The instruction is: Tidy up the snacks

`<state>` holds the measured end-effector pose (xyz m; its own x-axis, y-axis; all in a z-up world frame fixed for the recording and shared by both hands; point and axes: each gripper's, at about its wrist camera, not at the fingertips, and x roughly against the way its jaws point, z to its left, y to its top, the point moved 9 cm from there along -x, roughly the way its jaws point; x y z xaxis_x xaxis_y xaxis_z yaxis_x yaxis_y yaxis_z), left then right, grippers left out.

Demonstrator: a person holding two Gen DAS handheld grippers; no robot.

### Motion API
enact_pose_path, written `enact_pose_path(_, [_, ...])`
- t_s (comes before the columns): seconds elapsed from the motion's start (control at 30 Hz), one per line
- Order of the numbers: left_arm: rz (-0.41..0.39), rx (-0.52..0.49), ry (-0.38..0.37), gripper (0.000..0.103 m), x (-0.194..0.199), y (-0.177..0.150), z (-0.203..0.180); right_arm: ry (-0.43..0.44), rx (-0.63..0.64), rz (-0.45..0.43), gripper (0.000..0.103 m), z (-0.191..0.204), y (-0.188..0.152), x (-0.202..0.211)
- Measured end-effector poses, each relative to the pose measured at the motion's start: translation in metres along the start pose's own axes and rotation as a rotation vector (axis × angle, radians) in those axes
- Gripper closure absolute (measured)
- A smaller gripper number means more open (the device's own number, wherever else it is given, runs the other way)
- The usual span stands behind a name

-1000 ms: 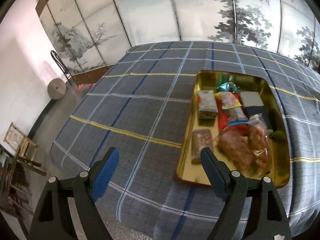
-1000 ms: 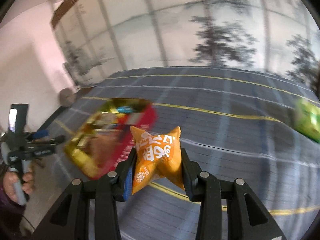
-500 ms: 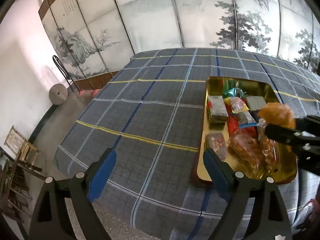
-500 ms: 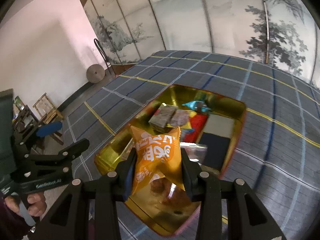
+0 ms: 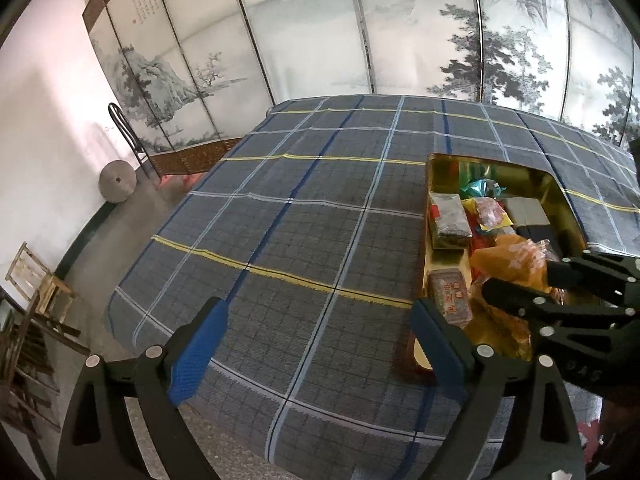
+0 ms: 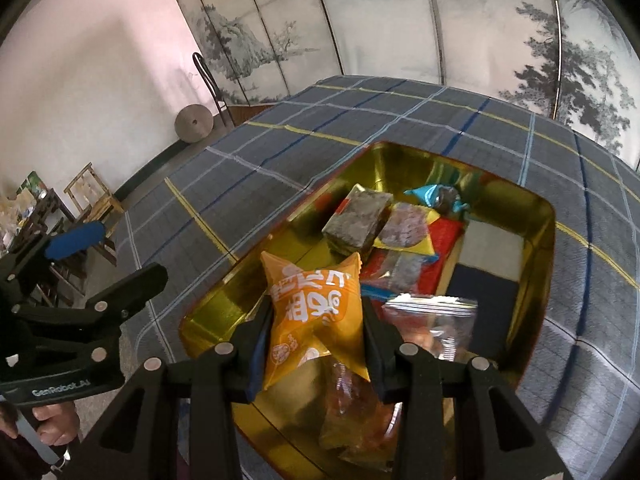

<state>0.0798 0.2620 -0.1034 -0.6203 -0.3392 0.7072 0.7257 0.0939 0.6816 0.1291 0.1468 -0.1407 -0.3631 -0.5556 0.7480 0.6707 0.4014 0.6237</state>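
Right gripper [image 6: 312,320] clamps the puffy orange snack packet [image 6: 310,300] directly above the shiny gold metal tray [image 6: 548,240]; the left gripper [image 5: 316,344], jaws opening with nothing between, waits beside the tray.

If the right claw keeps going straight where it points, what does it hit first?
Probably the clear bag of orange-brown snacks lying in the gold tray, right under the orange packet it grips; depth is unclear.

An orange snack bag [image 6: 316,300] is showing white letters above the shiny gold tray [image 6: 550,240]. Under the tray, the tablecloth [image 5: 304,216] is showing grey checks with blue, white and yellow lines. Inside the tray, a red packet [image 6: 446,236] is lying.
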Motion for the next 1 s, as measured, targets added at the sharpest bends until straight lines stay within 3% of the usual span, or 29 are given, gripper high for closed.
enact_pose_path(0.27, [-0.013, -0.018, -0.022, 0.011, 0.000, -0.001, -0.004, -0.010, 0.005, 0.010, 0.060, 0.002, -0.003, -0.010])
enact_pose_path(0.43, [-0.020, -0.021, -0.036, 0.011, 0.001, 0.000, -0.007, -0.016, 0.014, -0.003, 0.054, 0.003, -0.001, -0.008])
enact_pose_path(0.57, [-0.033, -0.014, -0.053, 0.011, 0.004, 0.001, -0.009, -0.018, 0.015, -0.043, 0.046, 0.002, 0.001, 0.003])
enact_pose_path(1.0, [-0.087, -0.045, -0.091, 0.009, 0.033, 0.005, -0.024, -0.002, -0.029, -0.208, 0.045, -0.005, 0.007, 0.069])
